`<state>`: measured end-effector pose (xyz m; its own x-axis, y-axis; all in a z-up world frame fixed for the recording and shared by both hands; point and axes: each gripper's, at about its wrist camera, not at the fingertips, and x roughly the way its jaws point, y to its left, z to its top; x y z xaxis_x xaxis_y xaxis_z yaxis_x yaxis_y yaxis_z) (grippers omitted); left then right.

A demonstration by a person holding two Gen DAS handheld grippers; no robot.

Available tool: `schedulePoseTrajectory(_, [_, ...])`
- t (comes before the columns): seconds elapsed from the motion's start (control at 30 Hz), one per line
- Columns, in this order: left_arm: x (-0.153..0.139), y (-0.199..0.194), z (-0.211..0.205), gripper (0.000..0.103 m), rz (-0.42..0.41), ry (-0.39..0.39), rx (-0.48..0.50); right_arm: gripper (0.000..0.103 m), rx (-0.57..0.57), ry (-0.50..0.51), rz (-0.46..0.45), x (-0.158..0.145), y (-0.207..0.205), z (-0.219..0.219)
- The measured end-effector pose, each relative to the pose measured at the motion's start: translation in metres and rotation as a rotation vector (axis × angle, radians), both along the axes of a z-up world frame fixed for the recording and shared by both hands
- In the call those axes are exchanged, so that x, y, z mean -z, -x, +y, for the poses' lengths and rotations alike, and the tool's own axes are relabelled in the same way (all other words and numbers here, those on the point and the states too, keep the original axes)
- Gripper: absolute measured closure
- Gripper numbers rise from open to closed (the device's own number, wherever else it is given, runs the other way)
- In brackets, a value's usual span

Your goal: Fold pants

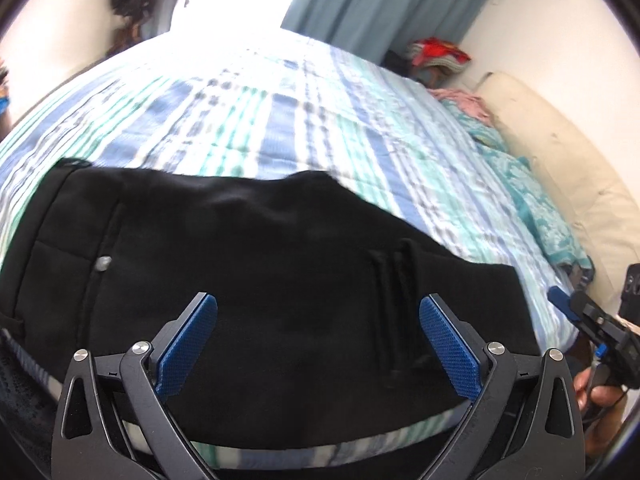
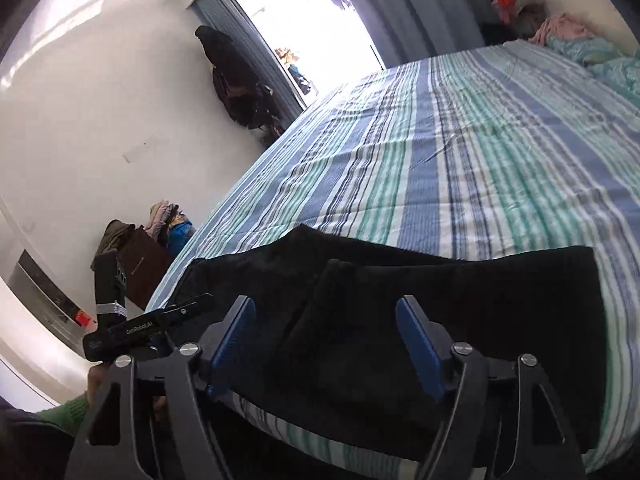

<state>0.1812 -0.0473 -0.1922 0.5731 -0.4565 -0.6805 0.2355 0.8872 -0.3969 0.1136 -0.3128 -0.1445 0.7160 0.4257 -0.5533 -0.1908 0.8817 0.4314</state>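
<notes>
The black pants point(image 1: 260, 280) lie folded in a thick bundle on the striped bed point(image 1: 240, 112), close to its front edge, with a drawstring and a small button showing on top. My left gripper point(image 1: 319, 308) hovers over them, open, its blue pads point(image 1: 188, 352) wide apart and not pressing on the cloth. In the right wrist view the pants point(image 2: 460, 320) show stacked layers, and my right gripper point(image 2: 326, 306) stands open above their left part, holding nothing. Each gripper appears at the edge of the other's view: right gripper point(image 1: 568, 308), left gripper point(image 2: 192, 304).
A cream pillow point(image 1: 560, 160), a teal blanket point(image 1: 532, 200) and pink cloth point(image 1: 464, 100) line the bed's right side. Clothes are piled on a brown bag point(image 2: 148, 264) beside the bed. Dark garments point(image 2: 232, 76) hang by the bright window. A hand point(image 1: 600, 400) holds the right gripper.
</notes>
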Motion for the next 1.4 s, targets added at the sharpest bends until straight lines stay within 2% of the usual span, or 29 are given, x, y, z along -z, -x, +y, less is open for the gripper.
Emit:
schedulePoseTrajectory(0.07, [-0.009, 0.007, -0.037, 0.002, -0.037, -0.015, 0.130, 0.025, 0.089, 0.044, -0.025, 0.000, 0.024, -0.025])
schedulePoseTrajectory(0.13, [-0.008, 0.007, -0.075, 0.005, -0.038, -0.101, 0.226, 0.025, 0.158, 0.036, -0.013, 0.006, 0.042, -0.047])
schedulePoseTrajectory(0.17, [-0.003, 0.004, -0.090, 0.014, -0.028, -0.151, 0.245, 0.025, 0.188, 0.018, 0.003, 0.008, 0.051, -0.059])
schedulePoseTrajectory(0.23, [0.012, -0.003, -0.110, 0.025, 0.026, -0.204, 0.265, 0.025, 0.232, -0.050, 0.004, 0.007, 0.058, -0.078])
schedulePoseTrajectory(0.33, [0.029, -0.009, -0.125, 0.032, 0.085, -0.239, 0.277, 0.025, 0.267, -0.041, -0.029, 0.000, 0.056, -0.086])
schedulePoseTrajectory(0.43, [0.033, -0.006, -0.131, 0.096, 0.100, -0.275, 0.277, 0.025, 0.269, -0.011, -0.027, 0.001, 0.054, -0.087])
schedulePoseTrajectory(0.5, [0.028, -0.002, -0.121, 0.099, 0.109, -0.239, 0.255, 0.025, 0.287, -0.016, -0.031, 0.002, 0.053, -0.091])
schedulePoseTrajectory(0.6, [0.025, 0.009, -0.103, 0.099, 0.090, -0.252, 0.217, 0.025, 0.357, -0.042, -0.046, 0.000, 0.059, -0.106])
schedulePoseTrajectory(0.67, [0.033, 0.009, -0.097, 0.099, 0.111, -0.270, 0.207, 0.025, 0.385, -0.083, -0.023, 0.004, 0.060, -0.117])
schedulePoseTrajectory(0.77, [0.035, 0.009, -0.095, 0.099, 0.118, -0.268, 0.200, 0.025, 0.327, -0.194, 0.041, 0.017, 0.053, -0.119])
schedulePoseTrajectory(0.83, [0.034, 0.010, -0.099, 0.099, 0.107, -0.289, 0.206, 0.025, 0.236, -0.265, 0.140, 0.035, 0.041, -0.106])
schedulePoseTrajectory(0.9, [0.037, 0.011, -0.101, 0.098, 0.102, -0.310, 0.213, 0.025, 0.179, -0.294, 0.367, 0.075, 0.026, -0.091])
schedulePoseTrajectory(0.93, [0.038, 0.012, -0.101, 0.097, 0.099, -0.313, 0.217, 0.027, 0.180, -0.286, 0.432, 0.088, 0.023, -0.086])
schedulePoseTrajectory(0.97, [0.037, 0.012, -0.099, 0.093, 0.093, -0.309, 0.221, 0.027, 0.186, -0.281, 0.405, 0.084, 0.025, -0.086])
schedulePoseTrajectory(1.07, [0.035, 0.013, -0.094, 0.091, 0.093, -0.274, 0.225, 0.027, 0.120, -0.348, 0.316, 0.050, 0.019, -0.094])
schedulePoseTrajectory(1.13, [0.037, 0.012, -0.094, 0.091, 0.096, -0.270, 0.224, 0.027, 0.149, -0.334, 0.235, 0.023, 0.004, -0.111])
schedulePoseTrajectory(1.2, [0.038, 0.011, -0.095, 0.091, 0.093, -0.275, 0.226, 0.027, 0.202, -0.380, 0.211, 0.011, -0.023, -0.137])
schedulePoseTrajectory(1.23, [0.038, 0.011, -0.095, 0.091, 0.092, -0.277, 0.228, 0.026, 0.210, -0.438, 0.228, 0.016, -0.040, -0.149])
schedulePoseTrajectory(1.3, [0.039, 0.010, -0.095, 0.091, 0.091, -0.273, 0.227, 0.025, 0.202, -0.549, 0.349, 0.049, -0.075, -0.165])
schedulePoseTrajectory(1.37, [0.040, 0.010, -0.094, 0.089, 0.092, -0.257, 0.230, 0.031, 0.260, -0.544, 0.499, 0.094, -0.096, -0.170])
schedulePoseTrajectory(1.4, [0.041, 0.010, -0.093, 0.089, 0.092, -0.255, 0.230, 0.043, 0.268, -0.507, 0.531, 0.105, -0.102, -0.169])
